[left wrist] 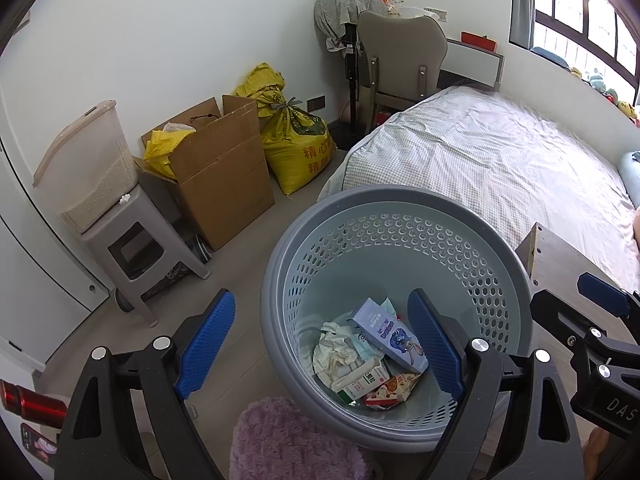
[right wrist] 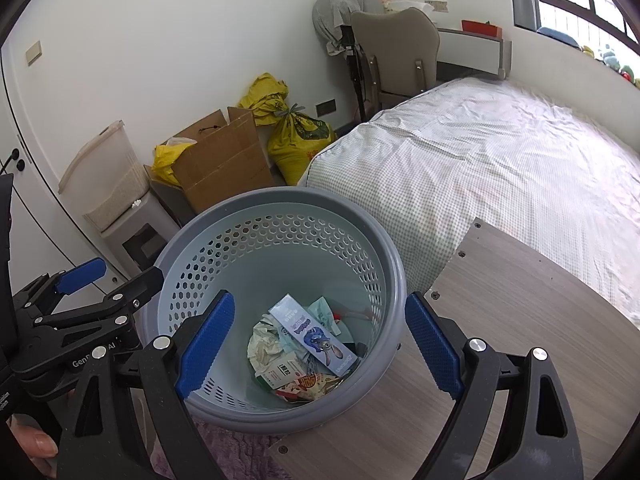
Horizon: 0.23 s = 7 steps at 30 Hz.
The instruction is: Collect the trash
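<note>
Both tools, left and right, hang wide apart and empty over the basket, so I'd scan for leftover trash

Both wrist cameras look steeply down from close above into the grey basket, the left from about seven o'clock of it, the right from roughly five. Both share the bed at two o'clock and the cardboard box at eleven.
</note>
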Motion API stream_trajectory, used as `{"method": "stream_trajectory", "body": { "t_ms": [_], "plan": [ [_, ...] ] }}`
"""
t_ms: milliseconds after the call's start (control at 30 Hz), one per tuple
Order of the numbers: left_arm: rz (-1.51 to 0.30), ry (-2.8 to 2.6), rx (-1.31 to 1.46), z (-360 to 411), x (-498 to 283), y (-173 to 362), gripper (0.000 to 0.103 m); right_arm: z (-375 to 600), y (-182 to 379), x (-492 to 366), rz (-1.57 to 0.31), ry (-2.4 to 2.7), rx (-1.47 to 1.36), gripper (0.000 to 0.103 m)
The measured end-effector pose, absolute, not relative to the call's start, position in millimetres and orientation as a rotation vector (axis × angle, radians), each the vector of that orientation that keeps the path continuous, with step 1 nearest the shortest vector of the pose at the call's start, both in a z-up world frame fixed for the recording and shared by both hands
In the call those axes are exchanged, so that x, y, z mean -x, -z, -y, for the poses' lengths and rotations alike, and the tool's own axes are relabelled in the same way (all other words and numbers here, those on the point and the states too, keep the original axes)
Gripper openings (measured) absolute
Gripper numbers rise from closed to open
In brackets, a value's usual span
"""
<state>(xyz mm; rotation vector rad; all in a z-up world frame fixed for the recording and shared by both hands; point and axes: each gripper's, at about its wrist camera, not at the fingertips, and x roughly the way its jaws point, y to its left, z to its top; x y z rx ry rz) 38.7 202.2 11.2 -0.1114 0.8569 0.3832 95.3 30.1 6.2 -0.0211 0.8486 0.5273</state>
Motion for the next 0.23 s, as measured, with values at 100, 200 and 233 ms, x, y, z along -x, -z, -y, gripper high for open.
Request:
{"method": "stream_trajectory", "body": {
  "t_ms": [100,200,233],
  "plan": [
    [-0.857,-0.384,0.112,-201.6,-38.9,-11.5,0.084,-30.5,-6.2,-95.3,-0.848,-0.526,0.022,0.085],
    [-0.856,-0.383,0.112,-202.0,-38.8,-11.5,0.084,-30.6,-6.2,-95.0,-0.848,-0.526,0.021,0.086],
    [-0.856,-0.383,0.111,-201.7,-38.9,-11.5,0.084,-30.9,-6.1,-95.1,-0.848,-0.525,0.021,0.086]
  ]
}}
